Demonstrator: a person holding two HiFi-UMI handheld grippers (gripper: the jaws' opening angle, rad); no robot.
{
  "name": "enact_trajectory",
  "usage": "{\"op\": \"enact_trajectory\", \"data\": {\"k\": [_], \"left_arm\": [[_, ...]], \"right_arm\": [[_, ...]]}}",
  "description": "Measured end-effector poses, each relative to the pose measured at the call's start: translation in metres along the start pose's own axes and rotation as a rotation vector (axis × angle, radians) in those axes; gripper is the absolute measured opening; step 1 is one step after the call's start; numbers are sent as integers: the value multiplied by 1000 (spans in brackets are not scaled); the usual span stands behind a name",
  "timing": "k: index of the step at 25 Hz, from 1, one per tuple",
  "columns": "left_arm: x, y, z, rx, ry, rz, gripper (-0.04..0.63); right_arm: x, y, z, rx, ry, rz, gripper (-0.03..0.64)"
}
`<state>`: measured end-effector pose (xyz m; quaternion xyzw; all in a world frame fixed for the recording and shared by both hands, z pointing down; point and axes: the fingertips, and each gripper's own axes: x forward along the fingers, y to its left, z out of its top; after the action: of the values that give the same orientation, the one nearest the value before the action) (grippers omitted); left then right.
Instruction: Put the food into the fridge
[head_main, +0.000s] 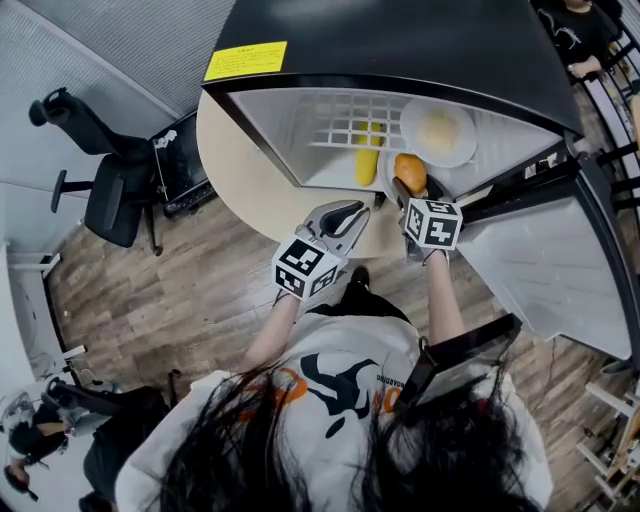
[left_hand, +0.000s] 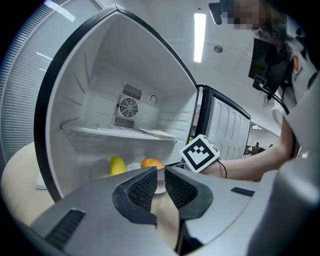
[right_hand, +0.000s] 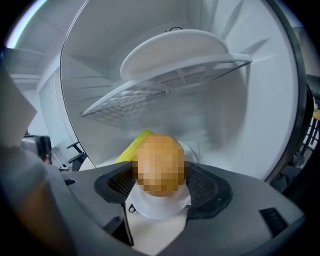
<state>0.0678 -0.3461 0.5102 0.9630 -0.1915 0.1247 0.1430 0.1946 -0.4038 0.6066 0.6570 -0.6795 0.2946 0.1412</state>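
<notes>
Orange food (right_hand: 160, 167) on plate (right_hand: 161, 207) gripped by right tool (right_hand: 160, 175), corn (right_hand: 133, 146) beside, left tool (left_hand: 160, 181) closed

Grey left tool (head_main: 352, 212) and right tool (head_main: 403, 187), checker-marked cubes (head_main: 308, 268); white printed T-shirt (head_main: 340, 370).

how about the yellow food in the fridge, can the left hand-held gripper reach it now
Probably yes: the fridge is open and the yellow food lies uncovered ahead of the left hand-held gripper, beside the plate held by the right hand-held gripper. The left jaws, near shut, must open first.
</notes>
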Motion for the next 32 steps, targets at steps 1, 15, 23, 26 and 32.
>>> {"op": "enact_trajectory", "data": {"k": [1, 15, 23, 26, 32], "left_arm": [[0, 0, 0, 2, 3, 0, 41], [-5, -1, -4, 14, 22, 23, 41], [-9, 3, -2, 16, 12, 47, 41], [-10, 4, -1, 17, 8, 52, 41], [-14, 3, -1, 18, -1, 58, 41]], "right_arm": [[3, -1, 1, -14, 2, -6, 319], [21, -8, -3, -34, 15, -34, 319], [9, -2, 7, -20, -12, -45, 325], [1, 3, 8, -15, -30, -35, 326], [-18, 16, 15, -9, -72, 2, 325]]}}
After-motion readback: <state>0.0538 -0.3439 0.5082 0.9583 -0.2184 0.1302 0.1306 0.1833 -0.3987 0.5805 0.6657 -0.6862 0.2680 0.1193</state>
